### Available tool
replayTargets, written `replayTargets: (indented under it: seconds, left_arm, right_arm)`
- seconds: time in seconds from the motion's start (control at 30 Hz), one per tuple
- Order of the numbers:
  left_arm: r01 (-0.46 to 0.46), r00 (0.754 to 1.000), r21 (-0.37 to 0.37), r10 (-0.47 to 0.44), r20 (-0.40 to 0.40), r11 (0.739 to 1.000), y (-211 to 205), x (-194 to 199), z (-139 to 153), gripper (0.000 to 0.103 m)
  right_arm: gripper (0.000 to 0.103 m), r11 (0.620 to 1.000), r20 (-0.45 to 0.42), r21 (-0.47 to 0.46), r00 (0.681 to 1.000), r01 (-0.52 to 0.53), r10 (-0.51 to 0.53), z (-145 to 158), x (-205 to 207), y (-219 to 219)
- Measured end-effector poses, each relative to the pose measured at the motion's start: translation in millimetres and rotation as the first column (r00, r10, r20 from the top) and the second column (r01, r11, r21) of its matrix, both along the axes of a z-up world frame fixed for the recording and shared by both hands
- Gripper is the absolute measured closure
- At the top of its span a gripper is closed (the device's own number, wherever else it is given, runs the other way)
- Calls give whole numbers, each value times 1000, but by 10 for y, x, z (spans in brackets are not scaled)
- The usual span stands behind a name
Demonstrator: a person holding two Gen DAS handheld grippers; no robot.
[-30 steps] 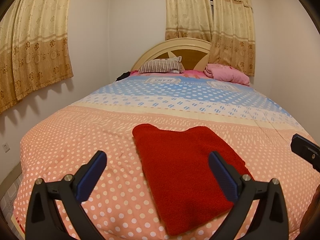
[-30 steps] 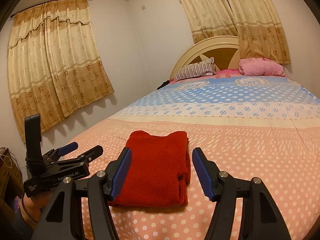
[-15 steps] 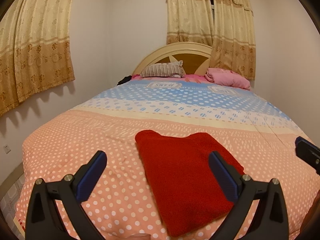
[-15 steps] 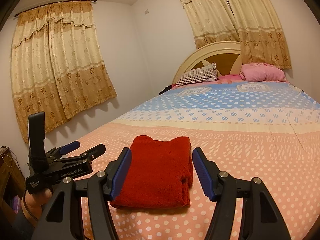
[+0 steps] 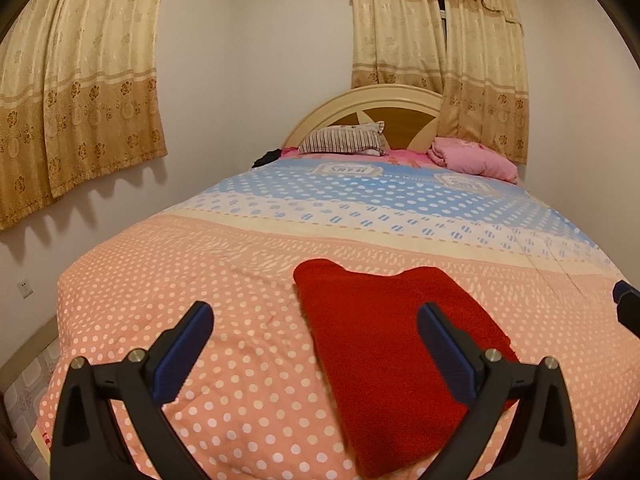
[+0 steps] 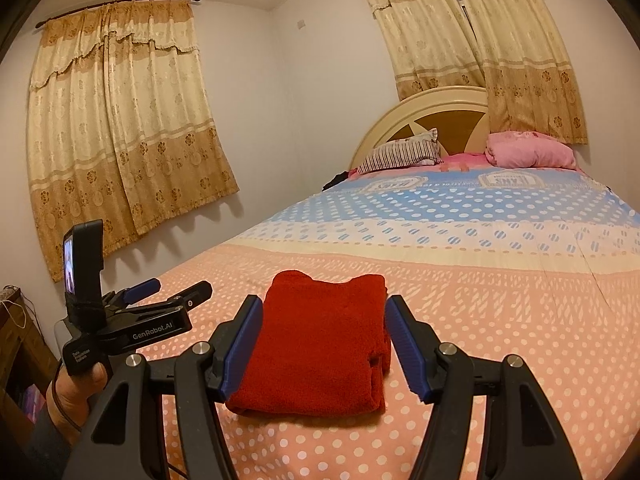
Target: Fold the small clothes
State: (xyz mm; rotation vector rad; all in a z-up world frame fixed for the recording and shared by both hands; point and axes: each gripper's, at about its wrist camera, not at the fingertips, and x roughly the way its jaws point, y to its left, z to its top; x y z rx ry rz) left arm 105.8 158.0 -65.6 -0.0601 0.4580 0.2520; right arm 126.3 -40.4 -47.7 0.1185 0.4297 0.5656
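A red fleecy garment [image 5: 384,344] lies folded into a thick rectangle on the dotted bedspread [image 5: 240,280], near the foot of the bed. My left gripper [image 5: 316,320] hovers open above the spread, its right finger over the garment's near right part, nothing between the jaws. In the right wrist view the same red garment [image 6: 320,344] sits straight ahead, framed by my right gripper [image 6: 324,316], which is open and held above it without touching. The left gripper [image 6: 168,292], held by a hand, shows at the left of that view, open.
A striped pillow [image 5: 344,142] and a pink pillow [image 5: 472,158] lie by the headboard [image 5: 372,106]. Curtains [image 5: 80,80] hang on the left wall and behind the bed. The bed's left edge drops to a tiled floor [image 5: 28,376]. A wooden cabinet [image 6: 20,344] stands at the left.
Both views have tilted slightly, so the garment and bed sit a little lower in frame. The garment has not moved and both grippers stay open.
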Motion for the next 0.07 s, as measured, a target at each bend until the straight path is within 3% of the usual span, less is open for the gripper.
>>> replayTargets:
  seconds: [0.07]
  left_arm:
    - [2, 1000, 2, -2, -7, 1000, 2, 5, -11, 0]
  right_arm:
    - [38, 1000, -3, -4, 1000, 1, -1, -5, 4, -3]
